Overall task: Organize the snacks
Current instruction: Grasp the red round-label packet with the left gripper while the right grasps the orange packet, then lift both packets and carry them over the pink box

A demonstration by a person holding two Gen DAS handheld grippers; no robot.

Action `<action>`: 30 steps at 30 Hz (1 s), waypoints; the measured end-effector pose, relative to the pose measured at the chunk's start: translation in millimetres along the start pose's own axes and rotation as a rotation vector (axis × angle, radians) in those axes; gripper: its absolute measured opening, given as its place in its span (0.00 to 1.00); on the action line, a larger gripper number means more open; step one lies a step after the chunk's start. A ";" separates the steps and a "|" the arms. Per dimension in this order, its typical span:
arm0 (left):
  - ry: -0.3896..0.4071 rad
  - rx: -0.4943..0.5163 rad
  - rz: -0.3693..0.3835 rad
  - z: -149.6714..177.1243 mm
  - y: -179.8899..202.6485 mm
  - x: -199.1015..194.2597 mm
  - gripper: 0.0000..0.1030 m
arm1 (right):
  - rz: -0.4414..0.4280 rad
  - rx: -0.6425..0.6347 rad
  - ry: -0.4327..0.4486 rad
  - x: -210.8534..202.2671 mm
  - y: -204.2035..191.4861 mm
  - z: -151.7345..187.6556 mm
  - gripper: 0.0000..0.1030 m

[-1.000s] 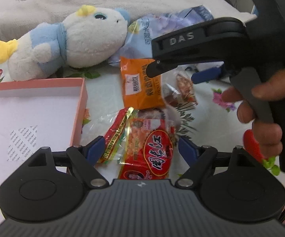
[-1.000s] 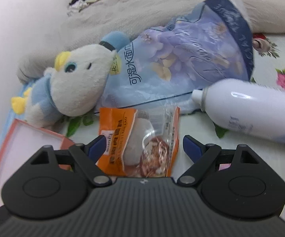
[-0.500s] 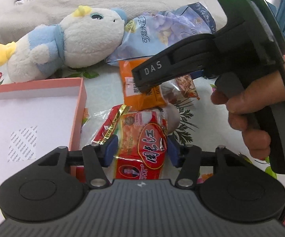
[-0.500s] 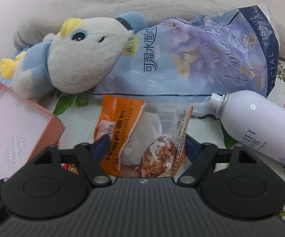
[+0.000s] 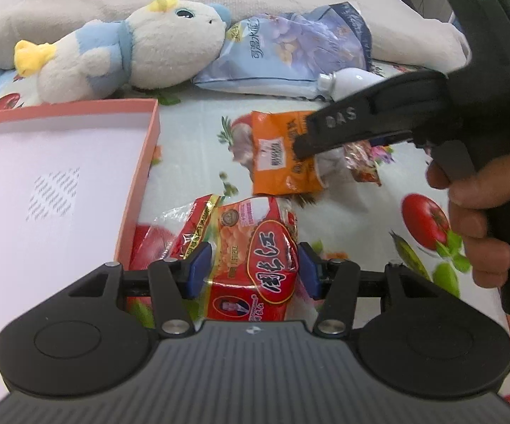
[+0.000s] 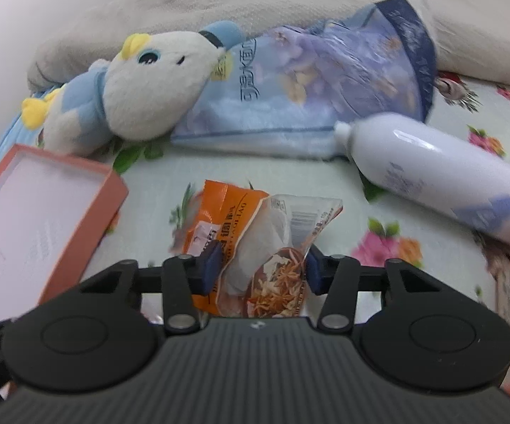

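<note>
left wrist: close, angled down at bed | right wrist: same | shared: plush duck (image 5: 142,39), box (image 6: 53,190)

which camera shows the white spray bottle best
The right wrist view. There the white spray bottle lies on its side with nearly its whole length showing, beside the blue tissue pack. The left wrist view shows only its nozzle end; the right gripper hides the rest.
</note>
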State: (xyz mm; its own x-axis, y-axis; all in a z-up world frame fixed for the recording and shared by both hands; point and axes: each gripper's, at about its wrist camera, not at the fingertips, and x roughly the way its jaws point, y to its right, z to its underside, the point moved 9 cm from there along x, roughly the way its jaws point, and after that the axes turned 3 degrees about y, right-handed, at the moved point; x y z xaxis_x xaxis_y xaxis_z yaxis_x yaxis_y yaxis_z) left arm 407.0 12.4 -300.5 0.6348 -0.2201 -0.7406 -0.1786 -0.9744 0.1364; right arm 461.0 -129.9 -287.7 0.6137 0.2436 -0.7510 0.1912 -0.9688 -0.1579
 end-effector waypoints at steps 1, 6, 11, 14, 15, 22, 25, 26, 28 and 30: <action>-0.002 -0.002 0.000 2.9 2.0 -3.5 0.57 | 0.003 0.002 -0.001 -3.9 1.5 4.1 0.47; 0.003 -0.015 0.006 17.0 15.9 -29.3 0.56 | 0.021 0.054 -0.004 -28.5 17.1 28.3 0.46; 0.012 -0.025 0.013 24.2 27.1 -53.5 0.56 | 0.028 0.074 0.010 -59.0 22.6 51.8 0.42; 0.019 -0.038 0.018 29.1 31.1 -66.1 0.56 | 0.026 0.080 0.016 -75.0 23.6 66.6 0.40; 0.021 -0.043 0.017 30.7 31.9 -70.4 0.56 | 0.026 0.082 0.016 -79.2 23.4 72.6 0.40; 0.040 -0.063 0.012 45.6 34.8 -97.9 0.56 | 0.019 0.084 0.023 -106.5 17.4 110.1 0.38; 0.048 -0.083 0.009 49.7 32.5 -107.3 0.56 | 0.020 0.071 0.038 -117.8 12.9 119.1 0.37; 0.051 -0.089 0.011 50.3 32.5 -110.5 0.56 | 0.024 0.063 0.043 -121.0 12.0 120.3 0.37; 0.060 -0.101 0.015 50.9 32.8 -117.3 0.56 | 0.033 0.051 0.055 -128.5 10.4 122.4 0.36; 0.069 -0.106 0.016 50.7 34.3 -123.3 0.56 | 0.035 0.048 0.065 -135.9 9.3 123.9 0.34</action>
State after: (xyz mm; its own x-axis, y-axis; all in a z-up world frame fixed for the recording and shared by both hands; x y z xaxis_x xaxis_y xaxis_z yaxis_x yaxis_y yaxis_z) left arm 284.4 8.5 -237.9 0.6831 -0.2351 -0.6914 -0.1115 -0.9693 0.2194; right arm 284.5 -177.7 -266.5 0.6682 0.2108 -0.7135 0.1327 -0.9774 -0.1645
